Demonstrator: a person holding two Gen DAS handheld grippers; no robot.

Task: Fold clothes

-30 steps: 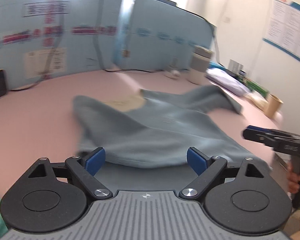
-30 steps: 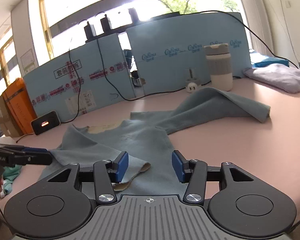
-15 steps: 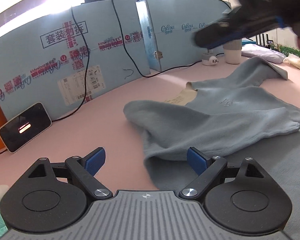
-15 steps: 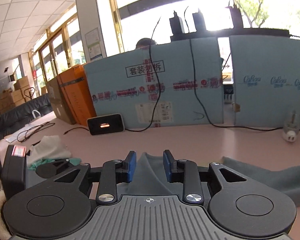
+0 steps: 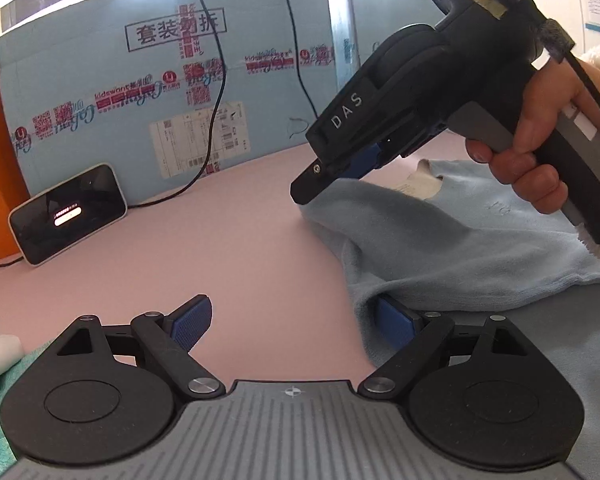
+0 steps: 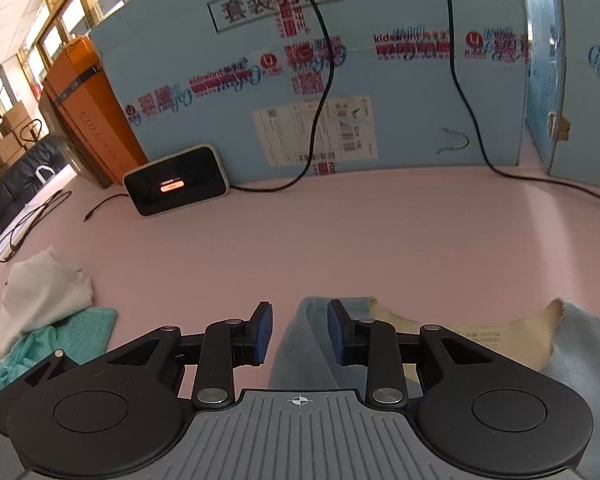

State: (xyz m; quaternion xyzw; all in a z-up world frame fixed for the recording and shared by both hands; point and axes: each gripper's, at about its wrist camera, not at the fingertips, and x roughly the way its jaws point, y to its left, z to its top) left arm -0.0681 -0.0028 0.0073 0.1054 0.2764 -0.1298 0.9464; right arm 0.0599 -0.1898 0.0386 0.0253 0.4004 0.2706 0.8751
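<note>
A light blue sweatshirt (image 5: 480, 248) lies on the pink table (image 5: 220, 248), its cream neck label (image 6: 472, 340) showing. My left gripper (image 5: 292, 324) is open at the garment's left edge; its right pad (image 5: 394, 326) is tucked under the cloth fold. My right gripper (image 6: 298, 332) is open, its jaws standing on either side of the garment's shoulder corner (image 6: 312, 344), gap narrow. In the left wrist view the right gripper (image 5: 328, 172) comes down from the upper right onto that corner, held by a hand (image 5: 540, 152).
A small black-screened device (image 5: 70, 214) stands at the back left by blue foam boards (image 6: 340, 64) with black cables. A pile of white and green clothes (image 6: 44, 320) lies at the left. An orange box (image 6: 88, 108) stands behind.
My right gripper has swung across to the left and come down onto the sweatshirt's shoulder corner. My left gripper has shifted so that only its right pad meets the cloth.
</note>
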